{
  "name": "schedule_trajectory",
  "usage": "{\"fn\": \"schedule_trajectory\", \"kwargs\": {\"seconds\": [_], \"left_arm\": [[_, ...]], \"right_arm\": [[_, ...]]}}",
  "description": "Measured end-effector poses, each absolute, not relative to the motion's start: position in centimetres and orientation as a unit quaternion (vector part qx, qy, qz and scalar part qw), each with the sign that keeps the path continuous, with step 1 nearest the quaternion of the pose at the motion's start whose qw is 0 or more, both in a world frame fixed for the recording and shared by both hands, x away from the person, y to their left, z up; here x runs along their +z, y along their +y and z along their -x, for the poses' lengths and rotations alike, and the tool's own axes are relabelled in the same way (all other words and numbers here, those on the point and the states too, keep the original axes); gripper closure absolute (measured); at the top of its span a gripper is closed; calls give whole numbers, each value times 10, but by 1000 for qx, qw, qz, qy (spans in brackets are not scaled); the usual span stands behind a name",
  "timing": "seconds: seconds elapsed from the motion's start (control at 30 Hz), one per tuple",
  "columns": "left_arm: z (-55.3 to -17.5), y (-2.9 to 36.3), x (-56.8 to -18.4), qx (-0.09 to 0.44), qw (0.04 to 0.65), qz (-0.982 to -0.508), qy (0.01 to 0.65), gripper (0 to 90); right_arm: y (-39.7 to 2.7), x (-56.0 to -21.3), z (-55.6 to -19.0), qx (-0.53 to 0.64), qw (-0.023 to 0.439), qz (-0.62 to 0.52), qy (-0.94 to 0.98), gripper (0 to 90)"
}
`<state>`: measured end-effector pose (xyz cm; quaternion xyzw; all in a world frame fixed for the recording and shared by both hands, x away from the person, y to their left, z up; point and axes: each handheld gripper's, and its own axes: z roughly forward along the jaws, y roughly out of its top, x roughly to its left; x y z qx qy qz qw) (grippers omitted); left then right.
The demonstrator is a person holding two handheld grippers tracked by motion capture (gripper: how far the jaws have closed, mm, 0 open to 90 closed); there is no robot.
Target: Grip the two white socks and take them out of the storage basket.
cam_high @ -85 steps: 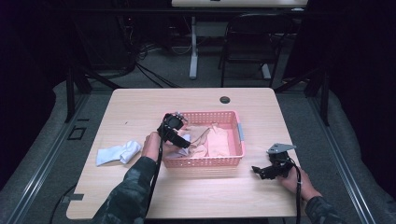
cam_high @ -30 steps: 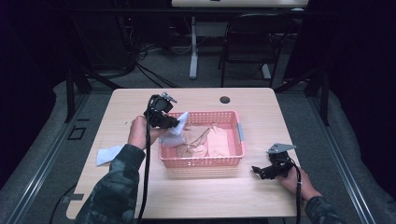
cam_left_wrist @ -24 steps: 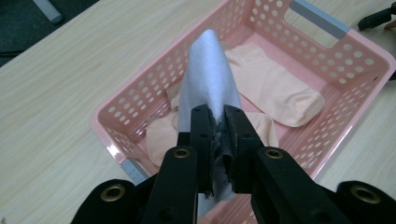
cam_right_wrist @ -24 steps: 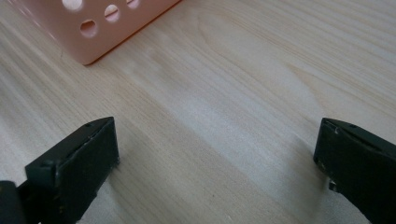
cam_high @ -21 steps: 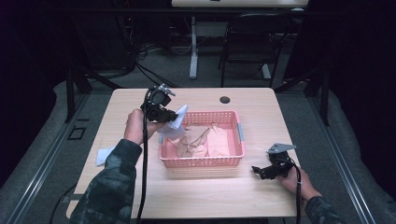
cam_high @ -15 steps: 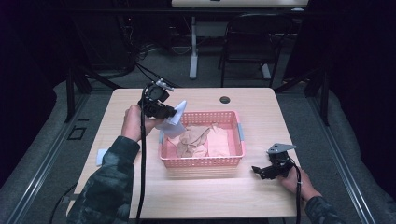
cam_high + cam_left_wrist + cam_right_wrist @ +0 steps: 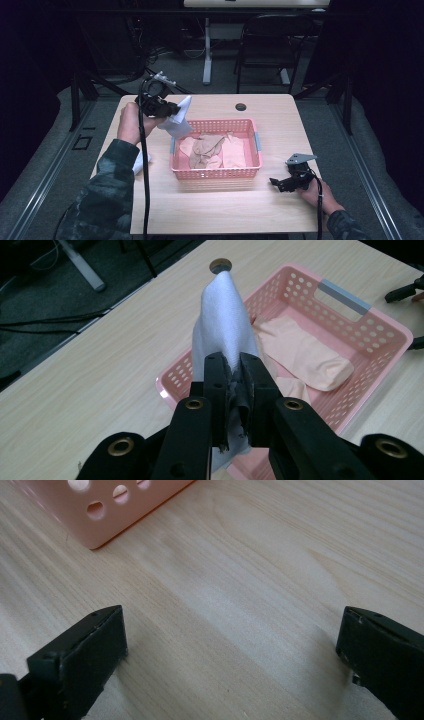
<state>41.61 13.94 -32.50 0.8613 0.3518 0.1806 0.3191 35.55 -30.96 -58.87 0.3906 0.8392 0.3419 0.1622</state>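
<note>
Above basket corner, white sock (image 7: 222, 325), limp, hanging

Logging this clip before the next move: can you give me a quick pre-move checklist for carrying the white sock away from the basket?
1. Left tongs shut on the white sock: ok.
2. Sock hangs free above the pink basket rim: ok.
3. Peach socks left in the basket, not snagged on the white one: ok.
4. Other white sock on the table left of the basket, partly hidden by the sleeve: cannot tell its exact lie.
5. Right tongs open, resting low over bare table, clear of the basket: ok.
</note>
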Motion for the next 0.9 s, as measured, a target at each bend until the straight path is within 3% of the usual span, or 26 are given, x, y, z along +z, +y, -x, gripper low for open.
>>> {"fn": "schedule_trajectory", "kwargs": {"seconds": [0.9], "left_arm": [[-405,227,-332,201,313,-824,427,833]], "right_arm": [[-309,-589,-355,342,162,-392,838,0]]}}
